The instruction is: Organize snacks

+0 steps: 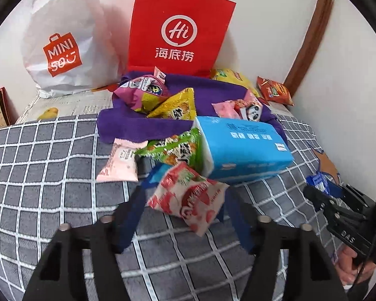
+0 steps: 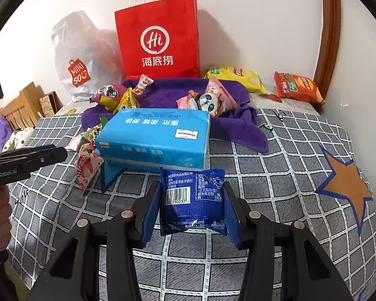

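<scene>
The red paper bag (image 2: 158, 37) reads "Hi 海底捞"; left of it stands a white MINISO bag (image 2: 77, 57). Well in front of the red bag, the right gripper (image 2: 191, 205) clamps a blue snack packet (image 2: 191, 200) (barcode side showing), standing upright. The left gripper (image 1: 185, 198) gapes around a red-and-white packet (image 1: 188, 195), tilted, pads not pressing.

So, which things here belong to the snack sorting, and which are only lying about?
Belong:
- dark blue foil snack packet, held in the right jaws
- red-and-white strawberry snack packet, between the open left jaws
- pale pink wrapped snack
- orange crisp bag

Lying about:
- light blue tissue pack
- red paper carrier bag
- white plastic shopping bag
</scene>
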